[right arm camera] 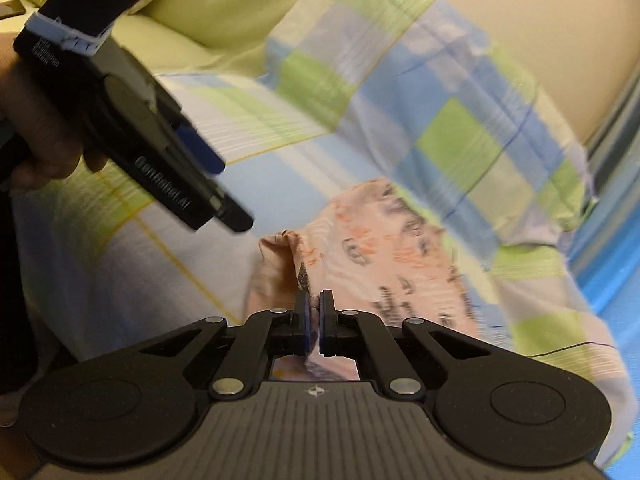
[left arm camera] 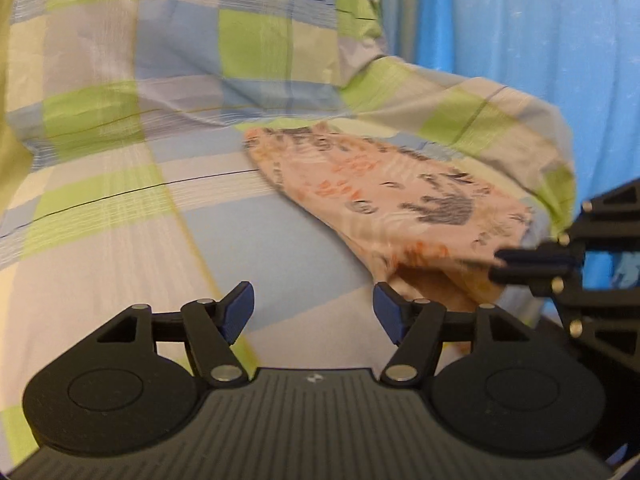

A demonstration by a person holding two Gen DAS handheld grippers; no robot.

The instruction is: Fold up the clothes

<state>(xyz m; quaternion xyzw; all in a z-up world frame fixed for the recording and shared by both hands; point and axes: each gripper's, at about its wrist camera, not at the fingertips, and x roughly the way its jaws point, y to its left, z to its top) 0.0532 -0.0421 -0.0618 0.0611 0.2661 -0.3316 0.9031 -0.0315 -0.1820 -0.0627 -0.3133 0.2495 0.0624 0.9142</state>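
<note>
A pale pink garment [left arm camera: 384, 196] printed with grey handprints and orange marks lies on a checked bedsheet [left arm camera: 120, 216]. My left gripper [left arm camera: 314, 312] stands open just above the sheet, nothing between its fingers, with the garment's near corner beside its right pad. My right gripper [left arm camera: 500, 264] reaches in from the right and is shut on the garment's edge. In the right wrist view the same garment [right arm camera: 384, 256] spreads ahead of the right gripper [right arm camera: 315, 316], whose jaws pinch the cloth's hem. The left gripper [right arm camera: 224, 196] hangs up-left, held by a hand [right arm camera: 36, 136].
A pillow in the same blue, green and white check [left arm camera: 180, 40] rises behind the garment. Rumpled checked bedding [right arm camera: 460, 120] borders the garment's far side. A blue curtain or wall [left arm camera: 540, 20] stands at the back right. A beige surface [right arm camera: 540, 20] lies beyond the bed.
</note>
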